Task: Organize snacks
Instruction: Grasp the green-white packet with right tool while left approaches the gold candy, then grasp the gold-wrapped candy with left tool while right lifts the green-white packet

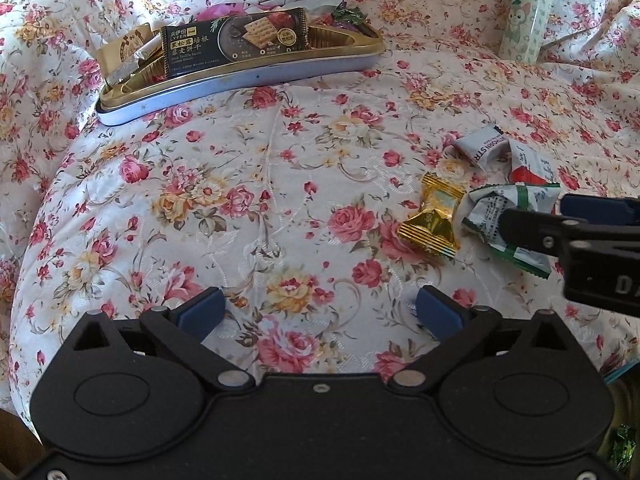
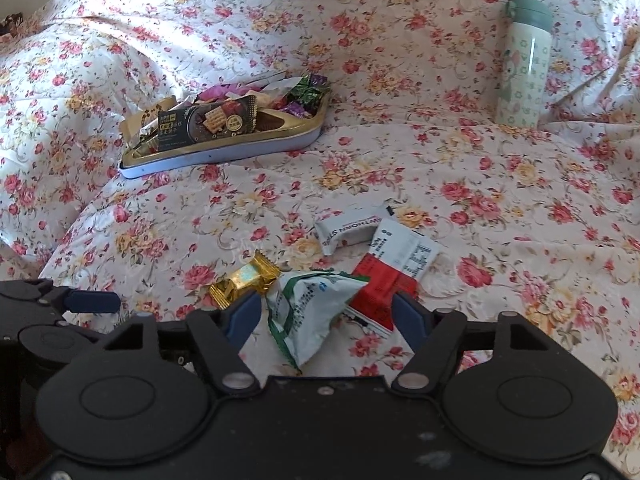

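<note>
1. on the floral bedspread (image 2: 460, 168), at ten o'clock in the right wrist view, the snack tin (image 2: 224, 156) already holds a cracker pack (image 2: 208, 122) and candies, evidently the collecting point.
2. right gripper (image 2: 326, 312): jaws part-closed, straddling the green-and-white packet (image 2: 316, 312); pads not yet pressing, so judged a grasp in preparation.
3. gold candy (image 2: 246, 280), red-and-white packet (image 2: 394, 276) and hawthorn strip (image 2: 352, 230) lie loose at twelve o'clock, awaiting transfer.
4. left gripper (image 1: 320, 312): jaws wide, empty, over bare cloth.
5. flask (image 2: 524, 64) stands upright at two o'clock.
</note>
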A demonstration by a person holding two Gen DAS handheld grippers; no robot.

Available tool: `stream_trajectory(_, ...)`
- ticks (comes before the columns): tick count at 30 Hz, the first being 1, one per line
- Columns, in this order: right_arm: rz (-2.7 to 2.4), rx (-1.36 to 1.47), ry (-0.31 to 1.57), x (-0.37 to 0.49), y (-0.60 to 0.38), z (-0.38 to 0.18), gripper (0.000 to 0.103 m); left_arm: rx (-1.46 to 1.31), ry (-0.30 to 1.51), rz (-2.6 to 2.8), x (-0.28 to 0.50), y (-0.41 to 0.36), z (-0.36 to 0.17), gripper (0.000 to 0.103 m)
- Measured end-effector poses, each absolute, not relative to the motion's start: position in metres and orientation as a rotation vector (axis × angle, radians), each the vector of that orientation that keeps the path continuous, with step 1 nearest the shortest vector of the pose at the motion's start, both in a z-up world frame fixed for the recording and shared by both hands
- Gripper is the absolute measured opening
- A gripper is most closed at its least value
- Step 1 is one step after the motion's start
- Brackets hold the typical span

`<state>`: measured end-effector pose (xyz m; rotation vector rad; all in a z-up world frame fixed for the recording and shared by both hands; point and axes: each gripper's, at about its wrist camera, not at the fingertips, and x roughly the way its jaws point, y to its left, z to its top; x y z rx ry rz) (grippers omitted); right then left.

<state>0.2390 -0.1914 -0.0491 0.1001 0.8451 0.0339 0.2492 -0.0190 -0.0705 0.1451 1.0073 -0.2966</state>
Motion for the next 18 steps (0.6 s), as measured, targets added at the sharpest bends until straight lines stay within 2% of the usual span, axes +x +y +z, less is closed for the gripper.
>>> stream_trajectory(2,0.041,0.096,0.859,0.242,-0.190,-0.052,0.066,0.146,1.003,-0.296,0.249,-0.019,-0.071,0.102)
stream_trajectory(7,0.055,0.075,0.868,0.247,-0.185,-0.059,0.059,0.146,1.004,-0.296,0.249,-0.019,-0.071,0.102)
stream_trajectory(9,0.068,0.068,0.869,0.249,-0.183,-0.060,0.052,0.146,1.006,-0.296,0.249,-0.019,-0.071,0.102)
stream_trajectory(11,0.083,0.071,0.869,0.251,-0.183,-0.062,0.038,0.147,1.007,-0.296,0.249,-0.019,-0.071,0.102)
stream_trajectory(12,0.087,0.072,0.866,0.252,-0.183,-0.062,0.035,0.147,1.007,-0.296,0.249,-0.019,-0.071,0.102)
stream_trajectory(18,0.068,0.069,0.828,0.245,-0.193,-0.056,0.035,0.151,1.006,-0.297,0.250,-0.019,-0.071,0.103)
